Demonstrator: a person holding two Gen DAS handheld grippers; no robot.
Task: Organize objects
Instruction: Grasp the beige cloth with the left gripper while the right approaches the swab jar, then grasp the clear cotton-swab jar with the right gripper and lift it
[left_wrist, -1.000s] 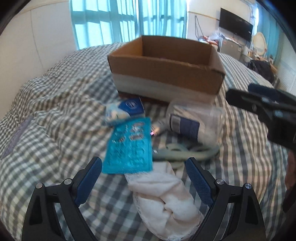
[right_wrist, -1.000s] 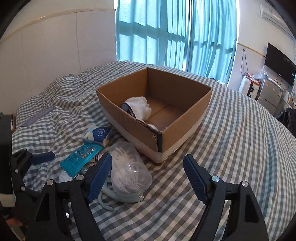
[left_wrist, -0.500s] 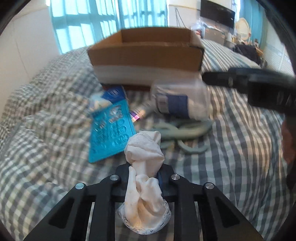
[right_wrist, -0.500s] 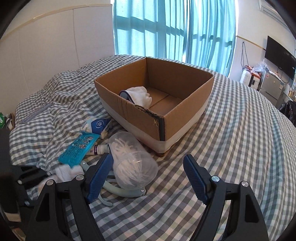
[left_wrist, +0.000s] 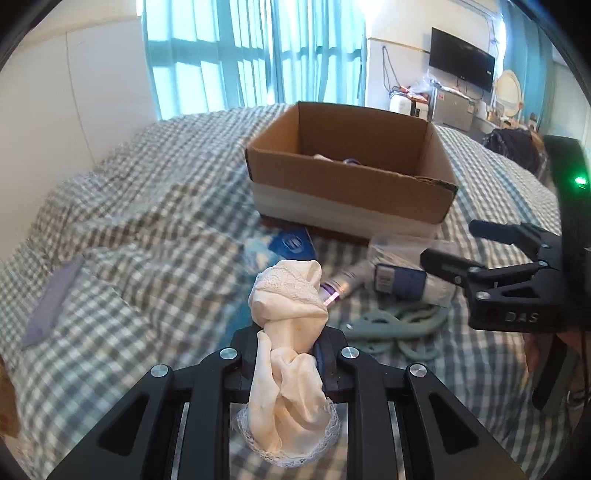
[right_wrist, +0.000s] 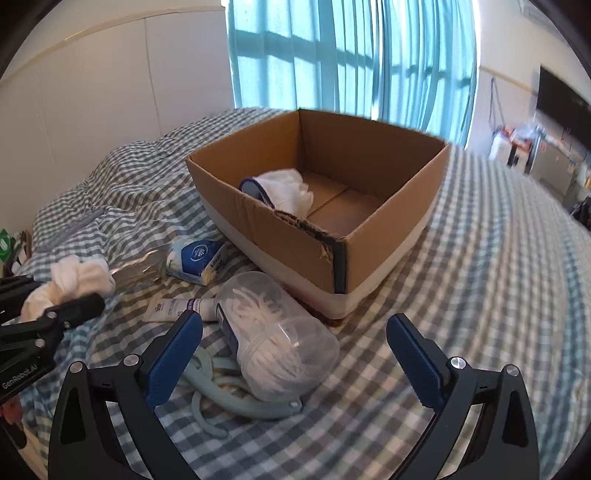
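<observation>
My left gripper (left_wrist: 288, 347) is shut on a cream lace-edged cloth (left_wrist: 288, 314) and holds it above the checked bed; the cloth also shows in the right wrist view (right_wrist: 79, 277). An open cardboard box (left_wrist: 351, 195) stands ahead, with a white cloth (right_wrist: 288, 188) inside. My right gripper (right_wrist: 293, 350) is open and empty over a clear plastic jar of cotton swabs (right_wrist: 273, 339). A tissue pack (right_wrist: 195, 256), a small tube (right_wrist: 177, 306) and pale green hangers (right_wrist: 221, 391) lie on the bed in front of the box.
The bed has a rumpled grey checked cover (left_wrist: 129, 240). A white wall and teal curtains (right_wrist: 351, 55) lie beyond. A TV (left_wrist: 461, 70) and cluttered furniture stand at the far right.
My left gripper has shut on the cream cloth and lifted it off the bed. The view has risen and now sees into the box. My right gripper has moved closer to the jar.
</observation>
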